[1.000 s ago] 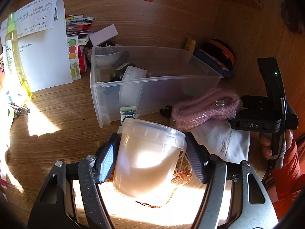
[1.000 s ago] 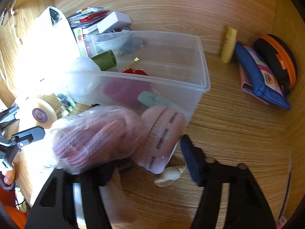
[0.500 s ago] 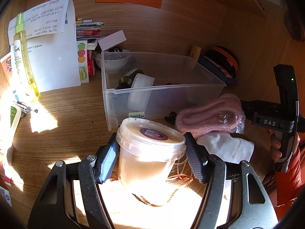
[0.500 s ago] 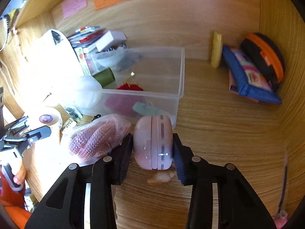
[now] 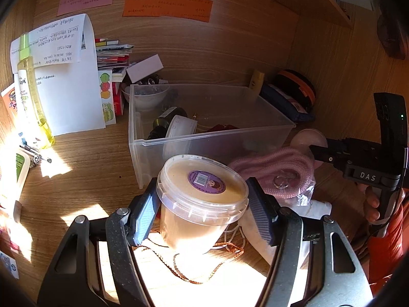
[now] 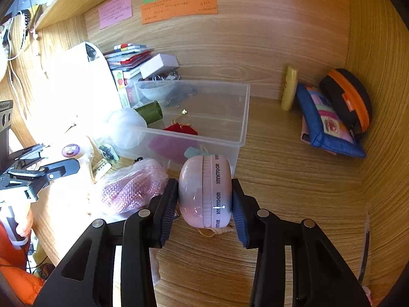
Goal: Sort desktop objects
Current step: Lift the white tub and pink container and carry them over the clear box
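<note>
My left gripper (image 5: 202, 212) is shut on a translucent lidded tub (image 5: 202, 199) with a purple sticker, held just above the desk in front of the clear plastic bin (image 5: 212, 133). My right gripper (image 6: 204, 204) is shut on a round pink case (image 6: 204, 192), both pads pressed to its flat sides, in front of the bin's (image 6: 242, 117) near right corner. A bagged pink rope (image 5: 276, 168) lies between the two grippers, and it shows left of the case as well (image 6: 133, 186). The bin holds a bowl, a dark bottle, a white jar and a red item.
A yellow bottle (image 5: 33, 102) and papers stand at the left. A yellow tube (image 6: 288, 87), a blue pouch (image 6: 327, 125) and a black-orange case (image 6: 350, 99) sit at the back right. A thin chain (image 5: 179, 266) and a white cloth (image 5: 314, 209) lie near the tub.
My right gripper has closed on the pink case and lifted it off the desk. The view onto the tub in my left gripper has tipped from its side to its lid.
</note>
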A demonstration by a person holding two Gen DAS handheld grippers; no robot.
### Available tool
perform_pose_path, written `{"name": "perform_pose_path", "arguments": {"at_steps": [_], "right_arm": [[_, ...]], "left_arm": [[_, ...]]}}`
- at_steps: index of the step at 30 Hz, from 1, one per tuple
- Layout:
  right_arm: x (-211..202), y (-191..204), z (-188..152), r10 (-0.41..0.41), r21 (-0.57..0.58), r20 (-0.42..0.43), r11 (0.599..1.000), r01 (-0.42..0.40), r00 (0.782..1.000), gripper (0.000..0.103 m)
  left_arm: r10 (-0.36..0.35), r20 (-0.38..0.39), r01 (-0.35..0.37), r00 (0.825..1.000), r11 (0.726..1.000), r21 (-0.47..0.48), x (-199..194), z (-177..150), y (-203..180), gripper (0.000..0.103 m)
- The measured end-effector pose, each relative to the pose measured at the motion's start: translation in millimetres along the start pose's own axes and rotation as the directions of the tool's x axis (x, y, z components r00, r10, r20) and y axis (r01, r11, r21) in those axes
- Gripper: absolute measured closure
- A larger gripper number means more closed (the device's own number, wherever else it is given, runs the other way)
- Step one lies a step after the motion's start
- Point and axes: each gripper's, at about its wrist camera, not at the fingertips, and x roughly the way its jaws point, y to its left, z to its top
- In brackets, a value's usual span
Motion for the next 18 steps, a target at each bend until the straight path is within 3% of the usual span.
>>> {"name": "perform_pose_path", "arguments": {"at_steps": [12, 18], "right_arm": [[-24, -12, 7, -0.001, 0.056, 0.068, 0.998, -0.002, 0.998, 0.066], [-28, -18, 15, 0.036, 0.079, 0.093, 0.996, -0.043, 0.995, 0.066]], "left_arm": [[-0.040, 0.050, 0.042, 0.998, 0.998, -0.039, -16, 22, 0, 0.037], [-0.055, 0.079, 0.059, 0.995, 0.997, -0.051, -23, 34, 6, 0.037]]}}
